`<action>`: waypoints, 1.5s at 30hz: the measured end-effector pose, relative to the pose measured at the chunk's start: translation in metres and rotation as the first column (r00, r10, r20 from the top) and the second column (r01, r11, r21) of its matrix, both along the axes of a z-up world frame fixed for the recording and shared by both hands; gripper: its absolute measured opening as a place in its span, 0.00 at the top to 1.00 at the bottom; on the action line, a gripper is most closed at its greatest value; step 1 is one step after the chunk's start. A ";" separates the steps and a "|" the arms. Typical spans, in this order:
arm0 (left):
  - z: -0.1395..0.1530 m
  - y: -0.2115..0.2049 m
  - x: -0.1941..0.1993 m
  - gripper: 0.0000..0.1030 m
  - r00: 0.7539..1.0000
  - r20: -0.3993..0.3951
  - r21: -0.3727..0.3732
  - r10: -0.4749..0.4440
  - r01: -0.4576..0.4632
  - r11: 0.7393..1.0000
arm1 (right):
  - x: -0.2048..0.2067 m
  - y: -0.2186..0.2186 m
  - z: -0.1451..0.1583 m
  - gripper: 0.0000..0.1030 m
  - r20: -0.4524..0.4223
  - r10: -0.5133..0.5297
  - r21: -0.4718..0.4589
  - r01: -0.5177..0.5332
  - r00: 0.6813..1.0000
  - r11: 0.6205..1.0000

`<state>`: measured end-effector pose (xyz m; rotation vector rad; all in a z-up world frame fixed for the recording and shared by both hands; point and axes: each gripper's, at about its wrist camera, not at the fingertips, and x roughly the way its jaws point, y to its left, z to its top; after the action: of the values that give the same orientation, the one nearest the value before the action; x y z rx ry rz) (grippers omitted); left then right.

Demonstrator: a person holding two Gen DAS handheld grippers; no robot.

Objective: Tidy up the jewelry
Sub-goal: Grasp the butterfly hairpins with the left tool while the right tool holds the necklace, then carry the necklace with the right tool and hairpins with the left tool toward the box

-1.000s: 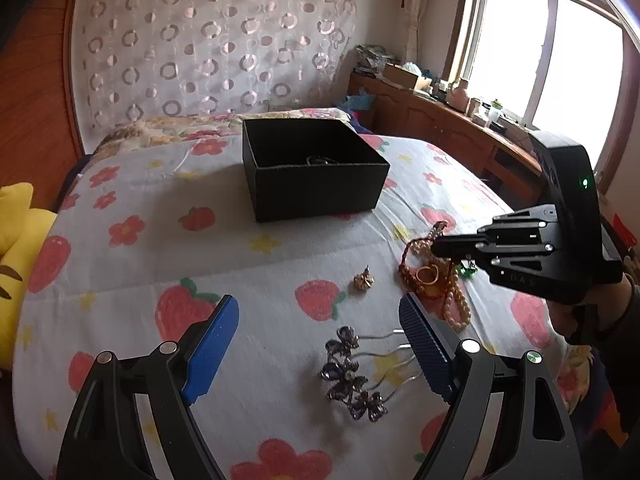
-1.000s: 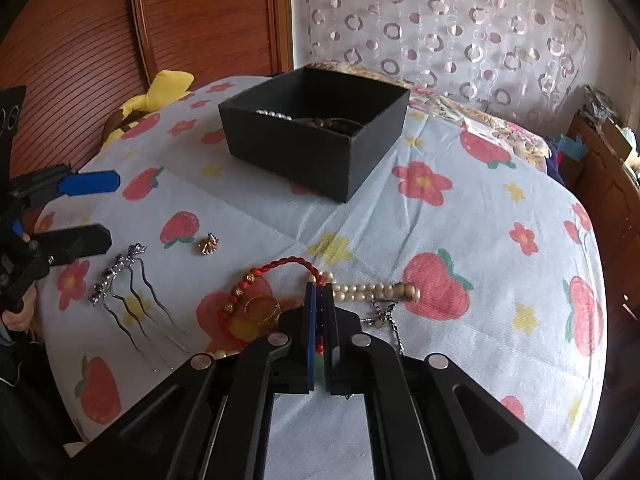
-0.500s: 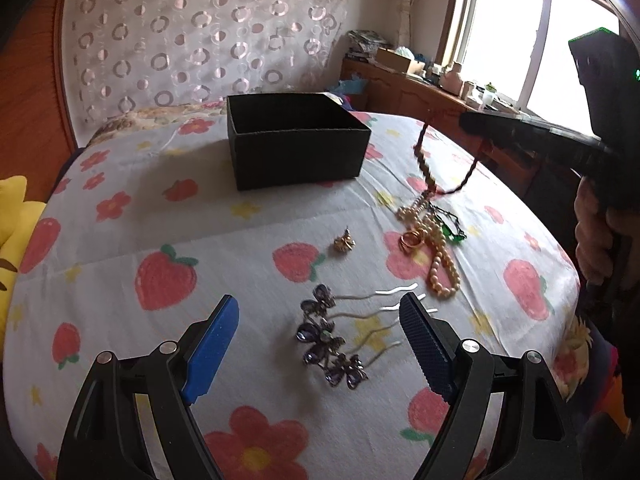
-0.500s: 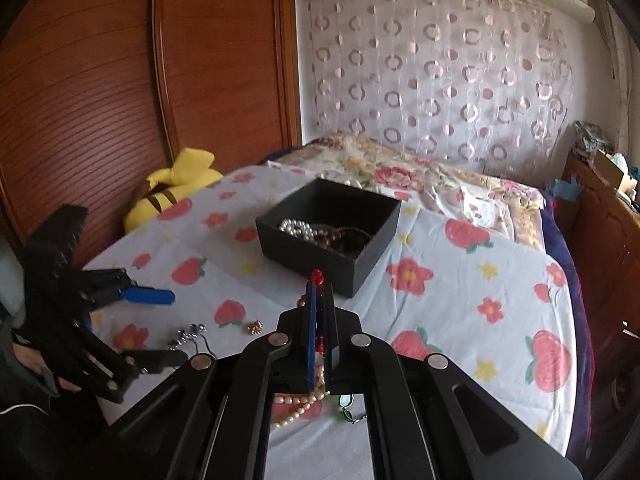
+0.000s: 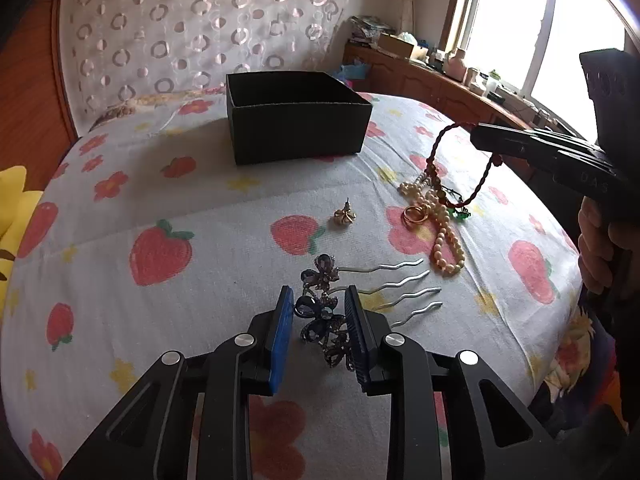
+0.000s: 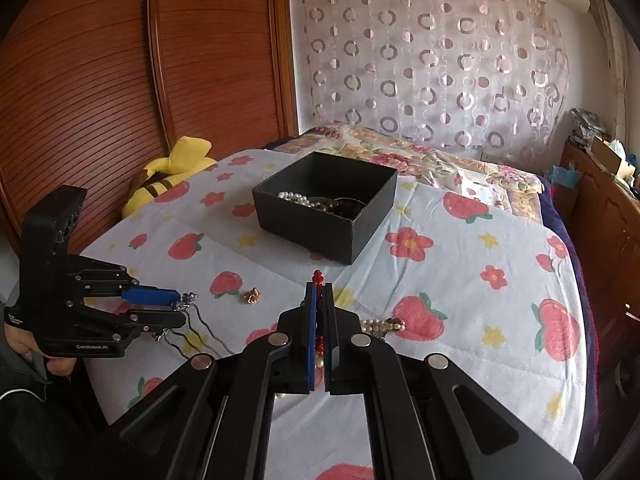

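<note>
Hair comb (image 5: 326, 318) | between left hand-held gripper (image 5: 320, 334) pads | on bedsheet (image 5: 200, 280)
</note>
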<state>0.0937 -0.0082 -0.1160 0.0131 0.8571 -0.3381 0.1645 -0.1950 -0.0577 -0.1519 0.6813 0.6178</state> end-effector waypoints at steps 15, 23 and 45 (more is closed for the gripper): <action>0.009 0.003 -0.001 0.78 0.999 0.037 -0.008 0.024 -0.023 1.000 | -0.003 0.004 -0.004 0.97 0.005 0.006 -0.001 -0.006 1.000 1.000; 0.027 0.008 0.011 0.78 0.996 0.081 -0.029 0.038 -0.035 0.999 | 0.007 0.010 0.006 0.97 0.027 0.004 0.009 -0.004 1.000 1.000; 0.066 0.028 0.053 0.78 0.981 0.172 -0.032 0.086 -0.082 0.996 | 0.099 0.063 0.039 0.97 0.071 -0.021 -0.018 0.022 0.997 1.000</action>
<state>0.1466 0.0198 -0.0497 -0.0163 0.6788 -0.2643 0.2639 -0.1321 -0.0190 -0.1827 0.6195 0.5832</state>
